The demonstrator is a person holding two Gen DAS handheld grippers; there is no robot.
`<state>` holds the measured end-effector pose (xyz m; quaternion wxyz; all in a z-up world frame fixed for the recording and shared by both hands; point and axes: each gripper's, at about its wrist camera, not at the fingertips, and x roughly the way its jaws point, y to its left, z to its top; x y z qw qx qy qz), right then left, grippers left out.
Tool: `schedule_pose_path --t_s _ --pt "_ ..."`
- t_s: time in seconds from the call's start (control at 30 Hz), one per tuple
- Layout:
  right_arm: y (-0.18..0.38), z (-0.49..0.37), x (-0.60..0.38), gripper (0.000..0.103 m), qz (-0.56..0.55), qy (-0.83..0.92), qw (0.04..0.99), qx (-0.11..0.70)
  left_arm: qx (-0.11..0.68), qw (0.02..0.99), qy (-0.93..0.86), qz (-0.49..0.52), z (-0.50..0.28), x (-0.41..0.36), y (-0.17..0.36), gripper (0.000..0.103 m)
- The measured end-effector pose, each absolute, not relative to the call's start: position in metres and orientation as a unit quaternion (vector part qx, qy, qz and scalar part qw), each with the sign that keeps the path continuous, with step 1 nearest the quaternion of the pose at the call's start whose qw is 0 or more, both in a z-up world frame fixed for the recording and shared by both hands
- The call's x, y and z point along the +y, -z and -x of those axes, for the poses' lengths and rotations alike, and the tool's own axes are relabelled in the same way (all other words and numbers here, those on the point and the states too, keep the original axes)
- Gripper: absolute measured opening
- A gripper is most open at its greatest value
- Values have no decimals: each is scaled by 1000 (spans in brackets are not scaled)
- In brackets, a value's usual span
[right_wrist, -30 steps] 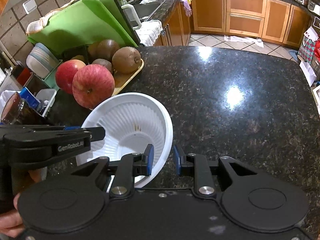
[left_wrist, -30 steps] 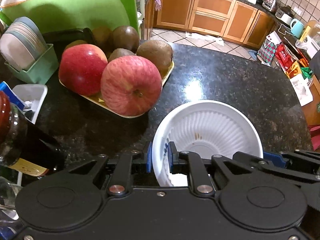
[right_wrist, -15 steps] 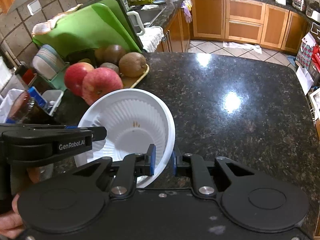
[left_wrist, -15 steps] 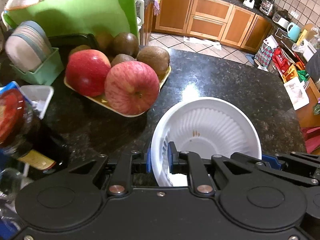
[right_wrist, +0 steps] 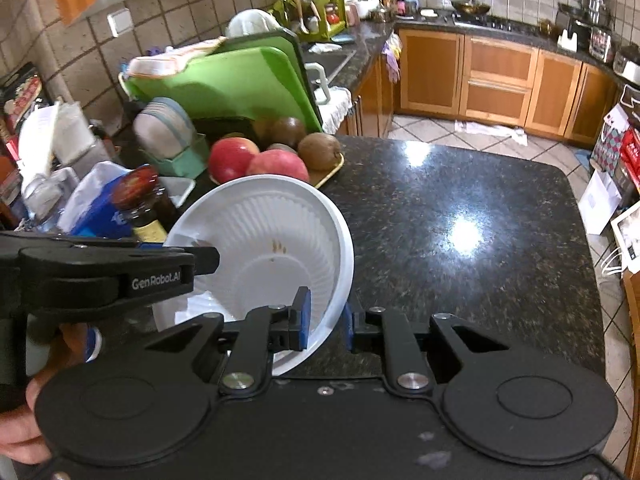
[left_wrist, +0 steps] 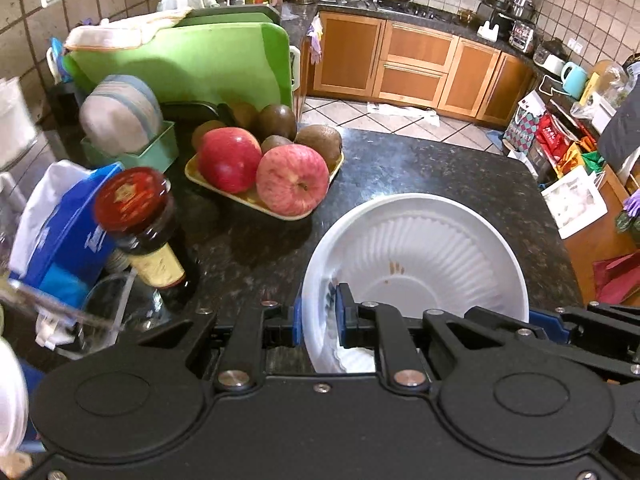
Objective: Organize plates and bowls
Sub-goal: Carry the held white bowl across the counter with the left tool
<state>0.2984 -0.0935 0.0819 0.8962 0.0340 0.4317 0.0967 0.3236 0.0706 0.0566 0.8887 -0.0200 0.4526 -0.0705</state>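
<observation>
Dark speckled granite counter point(right_wrist: 460, 208) fills most of both views; two ceiling-light glares on it in the right wrist view. Wood cabinets point(left_wrist: 416, 68) along the far wall, tiled floor below.

Green cutting board point(left_wrist: 208, 60) stands on edge at counter's back-left, a cloth draped over its top. Just in front of it a mint-green holder point(left_wrist: 132, 152) w/ a row of pale plates point(left_wrist: 120, 116) standing upright.

White ribbed bowl point(left_wrist: 420, 256) is held clear of the counter, tilted, at the near-left part of the counter; small brown spots on its inner wall. Looks like more than one nested; cannot confirm count.

Yellow tray point(left_wrist: 256, 200) sits beyond the bowl w/ two red apples point(left_wrist: 292, 184) at front and several kiwis point(left_wrist: 320, 142) behind, fruit touching.

Dark bottle w/ red cap point(left_wrist: 136, 216) stands left of the bowl, next to a blue packet point(left_wrist: 68, 232).

Left gripper point(left_wrist: 318, 316): fingers clenched on the bowl's left rim, one blue pad inside the wall, one outside.

Right gripper point(right_wrist: 325, 318): fingers clamped on the bowl's right rim, pads either side of the wall. A hand point(right_wrist: 24, 412) shows at that view's lower-left edge, holding the left gripper's body.
</observation>
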Motion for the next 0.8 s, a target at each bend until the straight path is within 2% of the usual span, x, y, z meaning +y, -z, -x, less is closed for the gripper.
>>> schedule_pose_path --t_s 0.4,0.8 --pt "-109 -206 -91 19 -38 -106 907 405 442 892 92 -2 -252 74 -77 22" --pt "-116 -114 -121 19 -54 -81 915 392 449 881 148 -28 -191 49 -74 23"
